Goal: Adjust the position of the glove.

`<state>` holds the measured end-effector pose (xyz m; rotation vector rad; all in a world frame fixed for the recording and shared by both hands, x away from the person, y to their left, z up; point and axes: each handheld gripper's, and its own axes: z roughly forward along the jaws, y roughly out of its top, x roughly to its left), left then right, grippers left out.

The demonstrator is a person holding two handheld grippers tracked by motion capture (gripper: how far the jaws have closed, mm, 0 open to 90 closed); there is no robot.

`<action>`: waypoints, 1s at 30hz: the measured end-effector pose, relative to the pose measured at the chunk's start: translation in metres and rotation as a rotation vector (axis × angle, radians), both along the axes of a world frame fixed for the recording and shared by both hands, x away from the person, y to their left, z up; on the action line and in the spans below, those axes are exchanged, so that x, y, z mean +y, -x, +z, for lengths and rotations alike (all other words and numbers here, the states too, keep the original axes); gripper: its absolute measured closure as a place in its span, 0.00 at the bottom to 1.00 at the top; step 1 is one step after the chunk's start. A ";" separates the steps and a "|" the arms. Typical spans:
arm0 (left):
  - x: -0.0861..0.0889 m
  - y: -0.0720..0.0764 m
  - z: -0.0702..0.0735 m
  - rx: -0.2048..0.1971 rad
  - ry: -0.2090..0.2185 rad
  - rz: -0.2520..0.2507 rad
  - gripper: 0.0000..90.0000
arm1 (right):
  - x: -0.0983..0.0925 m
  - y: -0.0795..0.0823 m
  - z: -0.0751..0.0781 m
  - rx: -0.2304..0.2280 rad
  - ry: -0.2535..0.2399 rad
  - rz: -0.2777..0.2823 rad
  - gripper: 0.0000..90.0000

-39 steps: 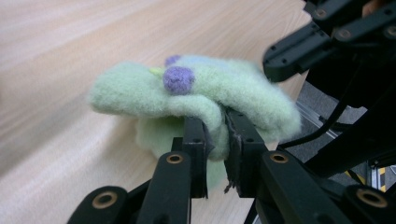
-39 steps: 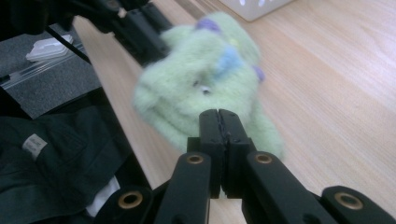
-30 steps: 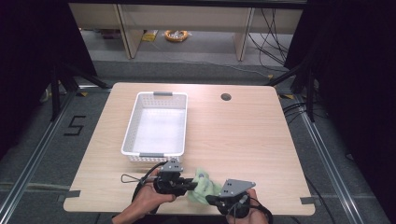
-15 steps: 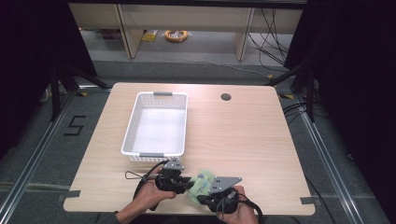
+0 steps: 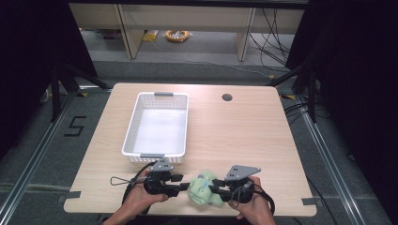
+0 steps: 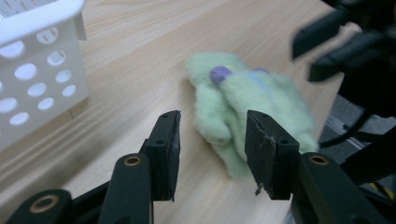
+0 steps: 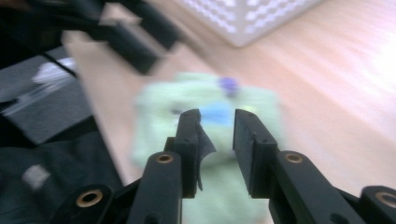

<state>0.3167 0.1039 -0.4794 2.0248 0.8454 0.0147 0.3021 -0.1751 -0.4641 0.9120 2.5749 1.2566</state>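
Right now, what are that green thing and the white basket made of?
Green thing: soft fleecy cloth, seemingly; matte, fuzzy surface, rumpled folds, a purple dot. Basket: probably moulded plastic; smooth white walls pierced with rows of round holes.

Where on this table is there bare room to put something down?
The whole right half of the table is bare, from the basket across to the right edge, apart from the small round hole near the back. A narrower strip runs left of the basket. The front edge is crowded: both tongs flank the green cloth.
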 end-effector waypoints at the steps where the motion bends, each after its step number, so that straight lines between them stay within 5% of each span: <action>1: -0.001 0.003 0.000 0.001 0.003 -0.010 0.61 | -0.004 -0.005 0.000 -0.010 0.014 -0.009 0.77; 6: -0.010 0.017 -0.005 0.030 -0.006 -0.039 0.53 | -0.013 -0.027 -0.004 -0.002 0.019 -0.070 0.74; 9: -0.014 0.018 -0.008 0.014 -0.036 -0.054 0.52 | -0.013 -0.042 -0.010 0.032 0.004 -0.064 0.73; 13: -0.019 0.016 -0.016 0.042 -0.045 -0.038 0.53 | -0.006 -0.052 -0.017 0.061 0.030 -0.046 0.68; 22: -0.022 0.014 -0.022 0.045 -0.035 -0.068 0.69 | 0.004 -0.059 -0.031 0.169 0.035 -0.029 0.67; 30: -0.022 0.013 -0.024 0.045 -0.032 -0.066 0.79 | -0.001 -0.066 -0.040 0.285 -0.052 -0.039 0.71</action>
